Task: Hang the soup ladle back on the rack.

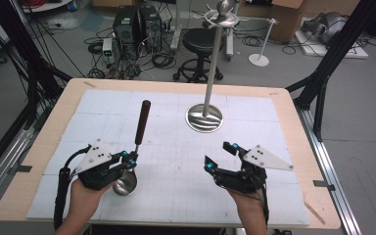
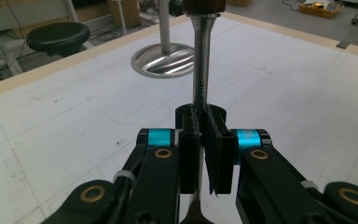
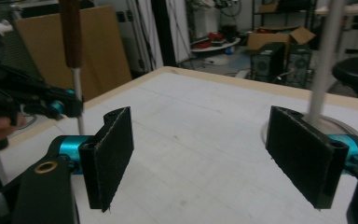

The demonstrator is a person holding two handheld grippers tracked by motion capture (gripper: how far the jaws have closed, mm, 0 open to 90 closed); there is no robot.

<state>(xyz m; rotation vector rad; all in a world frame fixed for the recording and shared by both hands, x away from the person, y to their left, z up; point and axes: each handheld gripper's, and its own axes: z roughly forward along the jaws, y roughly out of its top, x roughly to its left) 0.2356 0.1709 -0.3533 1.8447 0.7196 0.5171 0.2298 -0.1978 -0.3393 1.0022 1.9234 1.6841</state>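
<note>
Left gripper (image 2: 200, 140) is clenched on the steel shaft of a ladle (image 1: 136, 142), low down and near the bowl, jaws pressed flat against the metal on both sides. Right gripper (image 3: 209, 154) is released — its two black pads stand wide apart with nothing between them, hovering over the white mat (image 1: 176, 196) at the near right of the table (image 1: 284, 98).

Held this way, the ladle sits at the near left: its polished bowl (image 1: 125, 183) lies just beside the left hand, low over the mat or touching it, and the shaft rises away to a dark wooden grip (image 1: 144, 115) at the far end. I judge it rigid and fairly light, though top-heavy when pinched so low; the smooth steel looks slippery, so the wooden grip would give a surer hold for the free gripper. Nothing visible lies in the bowl, though its inside is only partly seen.

Farther off, mid-table, stands a hanging rack (image 1: 210, 63) — a steel pole on a round, shallow dished base (image 1: 204, 119), with hooks at its crown. That base looks bare.

Beyond the table edge sit a black stool (image 1: 199, 41) and computer towers (image 1: 137, 24) among cables on the floor.
</note>
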